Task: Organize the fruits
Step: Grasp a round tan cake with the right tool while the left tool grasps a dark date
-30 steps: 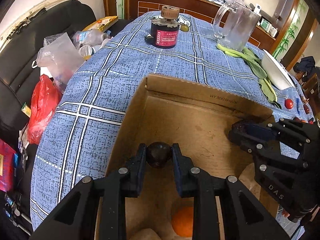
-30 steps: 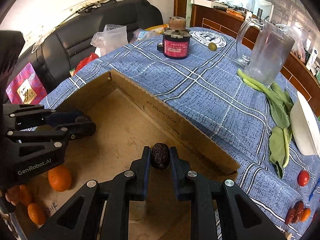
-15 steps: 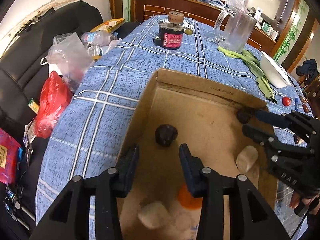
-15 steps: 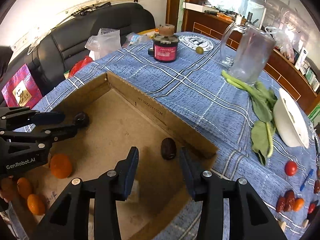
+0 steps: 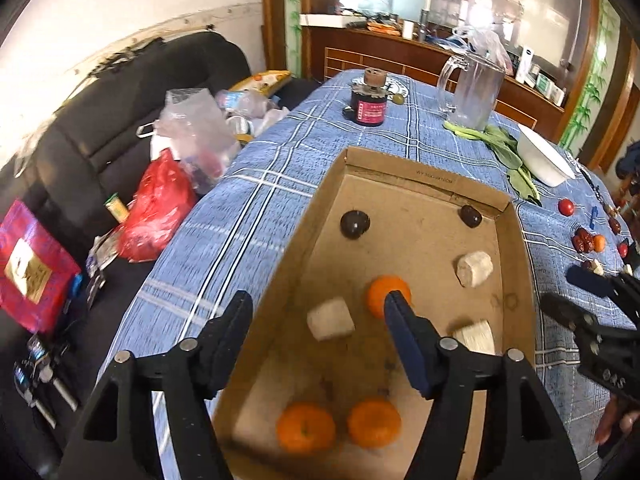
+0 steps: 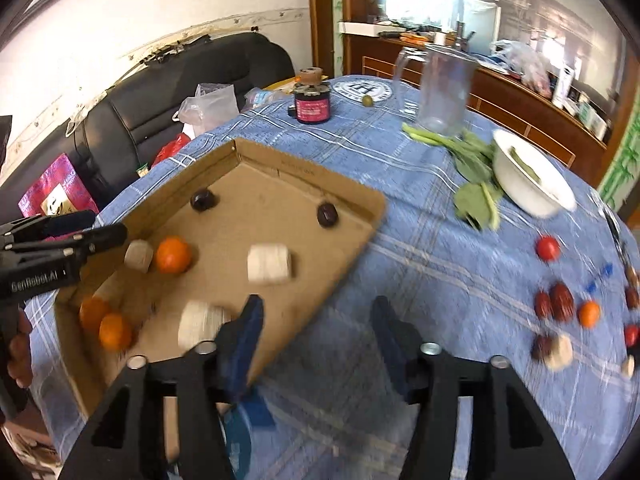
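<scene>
A shallow cardboard box [image 5: 424,178] [image 6: 304,172] lies on the blue checked tablecloth. Inside are two dark round fruits [image 5: 354,224] [image 5: 470,216], three oranges [image 5: 389,295] [image 5: 306,426] [image 5: 374,422] and three pale chunks [image 5: 330,318]. In the right wrist view the dark fruits [image 6: 203,200] [image 6: 327,214] lie near the far wall. My left gripper [image 5: 318,320] is open and empty above the box. My right gripper [image 6: 316,328] is open and empty over the box's near right edge. Loose red dates [image 6: 554,304], small tomatoes [image 6: 548,248] and an orange fruit [image 6: 589,314] lie on the cloth at right.
A dark jar [image 5: 369,108], a glass pitcher [image 5: 474,96], leafy greens [image 6: 472,160] and a white bowl [image 6: 528,184] stand beyond the box. A black sofa with bags [image 5: 160,196] is left of the table.
Both grippers let go of their dark fruits, which now lie in the box. Both grippers have opened wide and pulled back and up; the right one has swung toward the box's right edge.
</scene>
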